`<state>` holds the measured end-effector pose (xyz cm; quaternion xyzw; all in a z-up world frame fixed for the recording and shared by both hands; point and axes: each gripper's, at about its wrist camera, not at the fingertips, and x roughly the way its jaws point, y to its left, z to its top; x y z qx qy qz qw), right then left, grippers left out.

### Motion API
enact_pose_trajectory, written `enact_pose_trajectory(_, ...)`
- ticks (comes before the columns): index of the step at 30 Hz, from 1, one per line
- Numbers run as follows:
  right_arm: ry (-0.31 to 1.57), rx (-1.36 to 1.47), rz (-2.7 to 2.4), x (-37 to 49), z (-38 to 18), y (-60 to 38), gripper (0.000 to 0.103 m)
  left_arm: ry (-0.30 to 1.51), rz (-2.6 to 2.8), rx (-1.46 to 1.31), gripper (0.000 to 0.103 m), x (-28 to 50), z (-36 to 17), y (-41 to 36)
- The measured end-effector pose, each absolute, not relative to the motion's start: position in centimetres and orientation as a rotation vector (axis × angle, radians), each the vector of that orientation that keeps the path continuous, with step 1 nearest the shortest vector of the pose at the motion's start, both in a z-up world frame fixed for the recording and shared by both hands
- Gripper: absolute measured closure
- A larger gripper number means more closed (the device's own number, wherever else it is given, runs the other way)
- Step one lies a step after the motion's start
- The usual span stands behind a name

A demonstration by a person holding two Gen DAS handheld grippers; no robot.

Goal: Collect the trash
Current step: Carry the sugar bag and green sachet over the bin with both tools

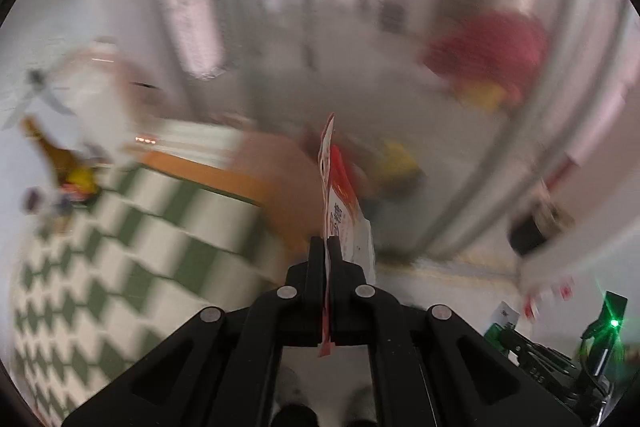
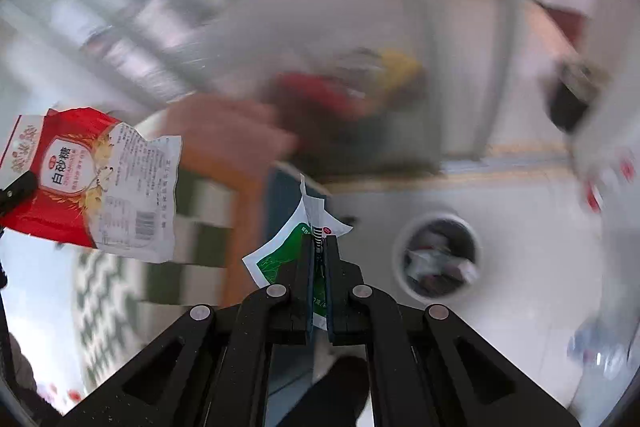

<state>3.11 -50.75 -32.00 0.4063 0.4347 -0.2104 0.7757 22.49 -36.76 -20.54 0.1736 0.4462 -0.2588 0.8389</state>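
Two grippers are in view, each holding one flat packet. The left gripper, at the bottom centre of its own view, has its jaws pressed together on a red and white bag, seen edge-on and sticking up from the fingertips. The same bag shows flat-on at the left edge of the right wrist view, red with a white printed panel and a barcode, with only a dark sliver of the gripper that holds it showing there.

The right gripper, at the bottom centre of its view, is closed on a green and white packet; its lower part is hidden between the fingers.

One round white bin sits right of centre in the right wrist view, on a pale floor, with crumpled scraps inside that are too blurred to count. One green and white checked cloth fills the lower left of the left wrist view, and one brown bottle stands at the far left. Everything further back is smeared: red and yellow shapes, pale walls, nothing readable.
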Motion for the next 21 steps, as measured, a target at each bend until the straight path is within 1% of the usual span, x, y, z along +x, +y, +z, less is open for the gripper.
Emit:
enact_pose_trajectory(1,0.953,0.903,-0.494,1.3,-33.8,-52.0,0.099,0.967,-0.572,0.389,0.103,21.8,-22.4,-38.5)
enact_pose_trajectory(2,0.962,0.922,-0.518,0.1,-35.1,-52.8,0.099,1.001,-0.601,0.416,0.103,21.1,-25.4,-40.8)
enact_pose_trajectory(4,0.992,0.968,-0.577,-2.6,-39.7,-55.0,0.099,1.058,-0.627,0.438,0.103,20.4,-30.2,-43.2)
enact_pose_trajectory(7,1.034,1.024,-0.634,-4.8,-47.1,-57.3,0.099,1.165,-0.649,0.490,0.103,20.1,-39.7,-46.9)
enact_pose_trajectory(12,1.090,1.106,-0.674,-5.6,-60.9,-60.0,0.099,1.371,-0.666,0.545,0.103,20.2,-57.3,-51.6)
enact_pose_trajectory(14,1.114,1.122,-0.681,-5.0,-66.5,-60.8,0.099,1.410,-0.664,0.569,0.103,19.9,-62.1,-52.8)
enact_pose_trajectory(15,1.121,1.125,-0.682,-4.7,-68.5,-61.1,0.099,1.442,-0.666,0.588,0.103,19.9,-65.5,-53.6)
enact_pose_trajectory(18,1.156,1.126,-0.679,-3.4,-75.0,-61.8,0.099,1.526,-0.672,0.612,0.103,19.0,-71.4,-55.1)
enact_pose_trajectory(21,1.186,1.117,-0.675,-2.5,-79.3,-62.3,0.099,1.605,-0.667,0.631,0.103,18.4,-76.3,-55.9)
